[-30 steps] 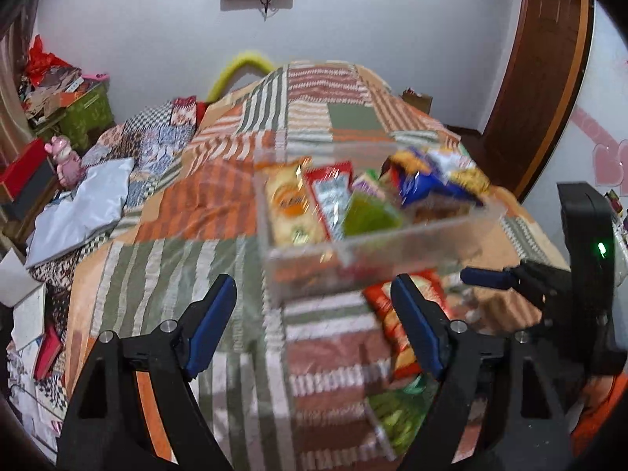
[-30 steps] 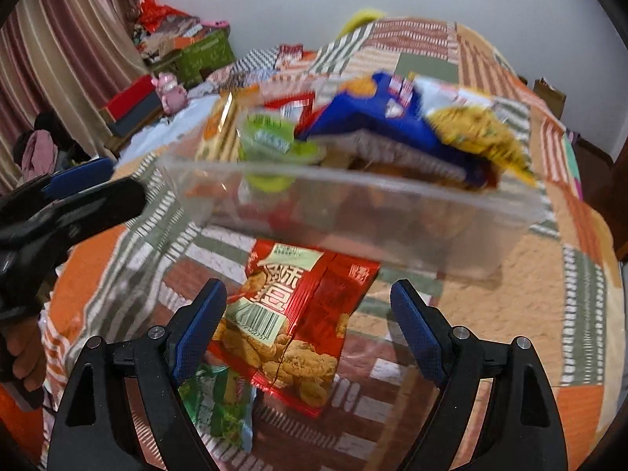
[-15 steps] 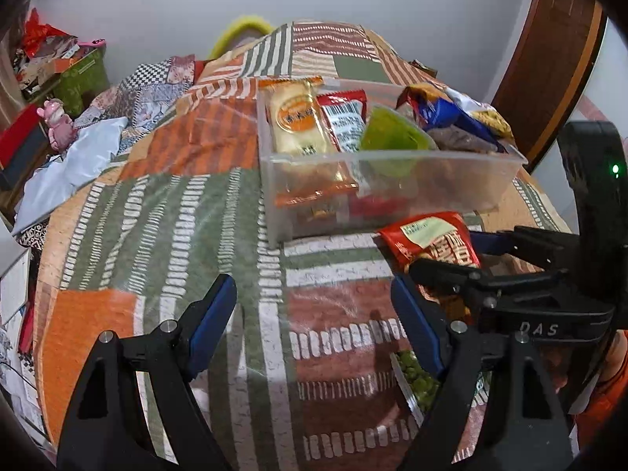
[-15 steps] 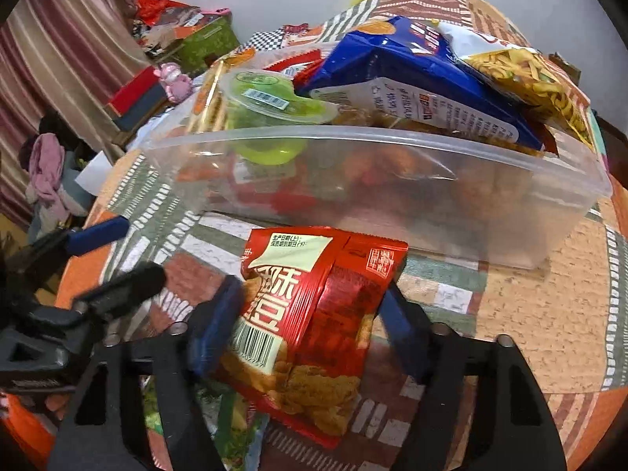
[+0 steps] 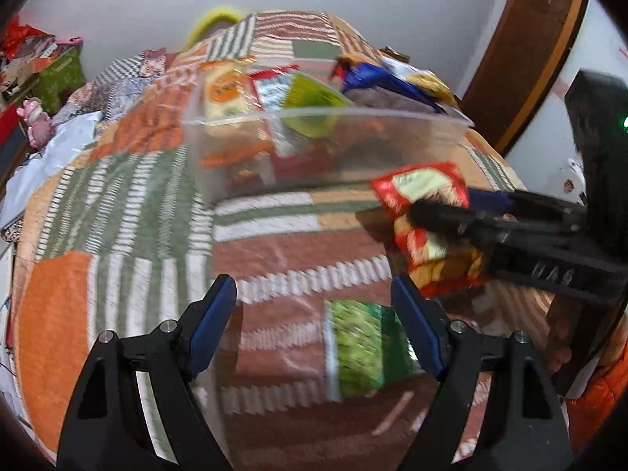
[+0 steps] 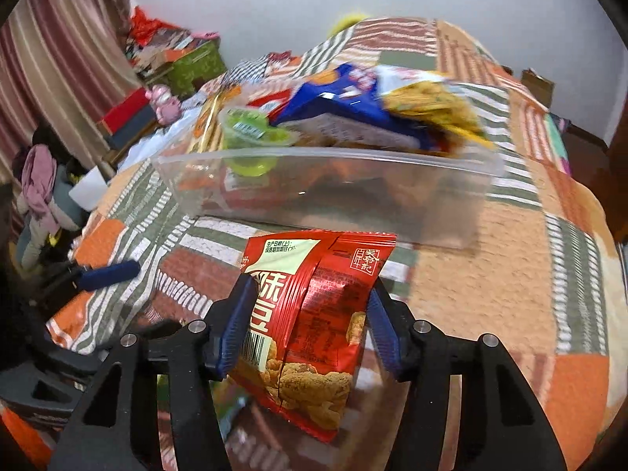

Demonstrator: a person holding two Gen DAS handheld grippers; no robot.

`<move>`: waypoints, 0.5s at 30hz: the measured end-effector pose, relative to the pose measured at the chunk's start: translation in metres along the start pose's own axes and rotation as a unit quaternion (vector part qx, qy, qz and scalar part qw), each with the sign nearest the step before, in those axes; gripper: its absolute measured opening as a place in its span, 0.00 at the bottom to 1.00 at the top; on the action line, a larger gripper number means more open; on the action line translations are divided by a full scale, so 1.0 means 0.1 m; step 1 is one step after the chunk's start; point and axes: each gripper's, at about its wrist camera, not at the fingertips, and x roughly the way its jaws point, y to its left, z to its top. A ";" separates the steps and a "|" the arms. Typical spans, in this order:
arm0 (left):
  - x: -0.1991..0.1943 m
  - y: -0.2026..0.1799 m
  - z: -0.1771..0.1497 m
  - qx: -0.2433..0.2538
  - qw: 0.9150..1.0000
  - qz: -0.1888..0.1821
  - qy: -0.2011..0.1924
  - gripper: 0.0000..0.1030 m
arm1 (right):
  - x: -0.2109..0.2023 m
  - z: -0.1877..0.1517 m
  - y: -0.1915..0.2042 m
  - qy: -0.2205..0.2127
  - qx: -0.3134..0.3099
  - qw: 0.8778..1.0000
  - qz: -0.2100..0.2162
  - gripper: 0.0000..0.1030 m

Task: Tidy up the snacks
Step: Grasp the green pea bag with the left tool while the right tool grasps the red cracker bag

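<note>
1. The right gripper (image 6: 310, 329) is closed on the red snack packet (image 6: 310, 314), its two blue pads pressed against the packet's left and right sides at lower centre of the right wrist view. The packet hangs just in front of the clear plastic bin (image 6: 333, 192), its top edge below the bin's rim.
2. The left gripper (image 5: 314, 322) is wide open and holds nothing. The green snack packet (image 5: 365, 349) lies on the bed quilt (image 5: 117, 216) between its pads, toward the right one, at lower centre of the left wrist view.
3. Risk: the grip is across soft, air-filled foil. If the pads squeeze only the puffed sides, the packet may slide out or rotate on the way up.
4. Risk: the packet sits low against the bin's near wall. Pushing forward without lifting first would likely knock the light bin along the quilt or tip it.
5. Risk: the bin looks nearly full, with a blue bag (image 6: 341, 106) and a yellow bag (image 6: 428, 106) heaped above the rim at upper centre. Dropping the red packet on that heap may send it, or a neighbour, over the edge.
6. Risk: the grippers are close together, so the left one reaching for the green packet could collide with the right.
</note>
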 end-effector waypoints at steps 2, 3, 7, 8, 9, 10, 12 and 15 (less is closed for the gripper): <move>0.02 -0.09 -0.04 0.005 1.000 -0.009 0.008 0.79 | -0.10 0.01 -0.06 -0.009 0.009 1.000 -0.006 0.51; 0.04 -0.14 -0.07 0.006 1.000 -0.013 0.013 0.79 | -0.15 0.00 -0.09 -0.014 0.013 1.000 -0.008 0.51; 0.12 -0.27 -0.15 0.006 0.999 -0.030 0.032 0.80 | -0.35 -0.04 -0.19 -0.032 0.029 0.999 -0.014 0.51; 0.13 -0.30 -0.16 0.005 0.999 -0.032 0.037 0.81 | -0.40 -0.07 -0.22 -0.036 0.032 0.999 -0.016 0.51; 0.14 -0.33 -0.18 0.006 0.999 -0.032 0.038 0.83 | -0.43 -0.08 -0.23 -0.039 0.034 0.999 -0.017 0.51; 0.14 -0.36 -0.19 0.008 0.999 -0.031 0.036 0.83 | -0.47 -0.10 -0.26 -0.041 0.036 0.998 -0.017 0.51; 0.14 -0.40 -0.21 0.010 0.999 -0.032 0.037 0.83 | -0.51 -0.13 -0.28 -0.044 0.040 0.998 -0.018 0.51; 0.15 -0.48 -0.25 0.018 0.999 -0.027 0.034 0.88 | -0.54 -0.17 -0.30 -0.045 0.046 0.998 -0.015 0.51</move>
